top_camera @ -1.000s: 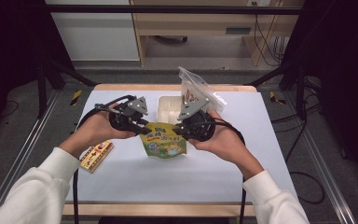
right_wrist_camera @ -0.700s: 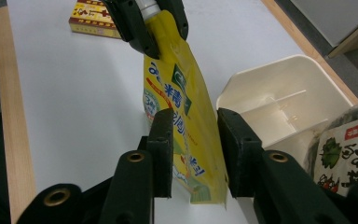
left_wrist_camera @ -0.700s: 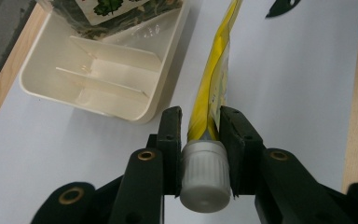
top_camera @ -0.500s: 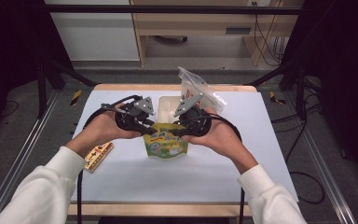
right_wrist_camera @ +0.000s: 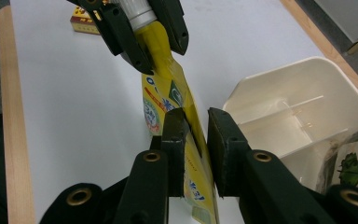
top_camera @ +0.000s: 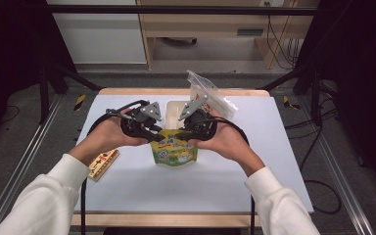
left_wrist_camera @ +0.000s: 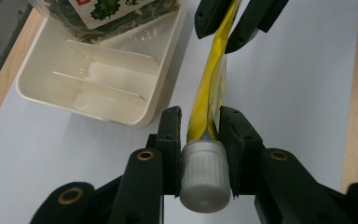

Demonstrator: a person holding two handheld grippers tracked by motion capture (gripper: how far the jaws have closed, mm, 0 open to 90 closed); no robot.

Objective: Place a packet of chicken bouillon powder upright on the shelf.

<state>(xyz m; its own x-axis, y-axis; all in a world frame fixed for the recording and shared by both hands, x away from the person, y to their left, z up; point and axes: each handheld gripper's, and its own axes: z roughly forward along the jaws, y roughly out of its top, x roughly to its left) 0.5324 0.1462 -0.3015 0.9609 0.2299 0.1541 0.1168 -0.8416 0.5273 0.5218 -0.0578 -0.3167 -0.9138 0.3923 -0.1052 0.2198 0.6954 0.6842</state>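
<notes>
Since a second ago, both hands have been drawn a little toward the person and closer together, and the yellow pouch (top_camera: 175, 151) has been carried with them, so that it now hangs over the white table (top_camera: 284, 161) just at 6 o'clock from the cream divided tray (top_camera: 175, 106). Behind the tray, at about 1 o'clock from the pouch, a clear bag of dried greens (top_camera: 209, 93) is seen leaning into the tray's far end. At 9 o'clock from the pouch, well apart, a small flat snack packet (top_camera: 102, 164) lies on the table. The pouch is held between the two grippers with its long axis running from one to the other, its flat face hanging down between them. The left gripper (left_wrist_camera: 200, 135) is closed on the neck just past the white ribbed cap (left_wrist_camera: 204, 176), the jaws nearly together. The right gripper (right_wrist_camera: 196, 140) is closed narrowly on the opposite edge of the pouch. Judged from this, any twist of the cap would turn on the left gripper, it being the one at the cap.
</notes>
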